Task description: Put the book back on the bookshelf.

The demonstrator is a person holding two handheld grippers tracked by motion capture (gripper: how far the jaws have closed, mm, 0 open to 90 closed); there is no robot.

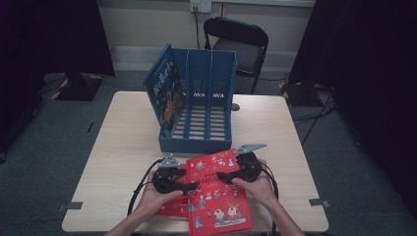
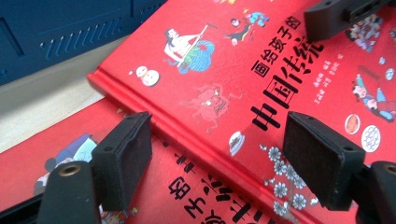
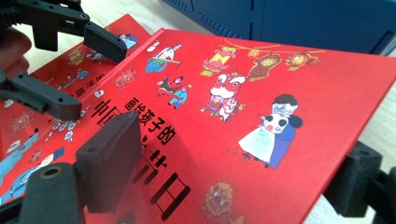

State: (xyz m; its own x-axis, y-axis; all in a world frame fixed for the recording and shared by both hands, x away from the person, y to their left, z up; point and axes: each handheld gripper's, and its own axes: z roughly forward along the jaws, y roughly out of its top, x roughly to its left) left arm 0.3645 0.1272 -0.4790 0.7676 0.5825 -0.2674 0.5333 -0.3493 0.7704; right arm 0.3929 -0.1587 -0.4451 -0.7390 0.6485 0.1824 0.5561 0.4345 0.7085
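— Item one, the top red book [image 1: 219, 196]: where does it lie?

— At the table's [image 1: 123, 142] near edge, on a second red book [image 1: 173, 209], long axis running away from you, tilted slightly right.

— Writing?

— Your left gripper view reads 画给孩子的中国传统 [image 2: 285, 70]; the blue file rack [image 1: 199, 105] carries small white lettering, illegible.

— Your tools?

— Left gripper [image 1: 193, 186] and right gripper [image 1: 221, 175] both released, jaws straddling the book's opposite edges, pads clear of it.

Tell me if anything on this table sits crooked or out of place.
The top red picture book lies askew on a second red book, whose corner pokes out at the left. In the blue plastic file rack, a blue book leans tilted in the leftmost slot. Nothing looks spilled or damaged.
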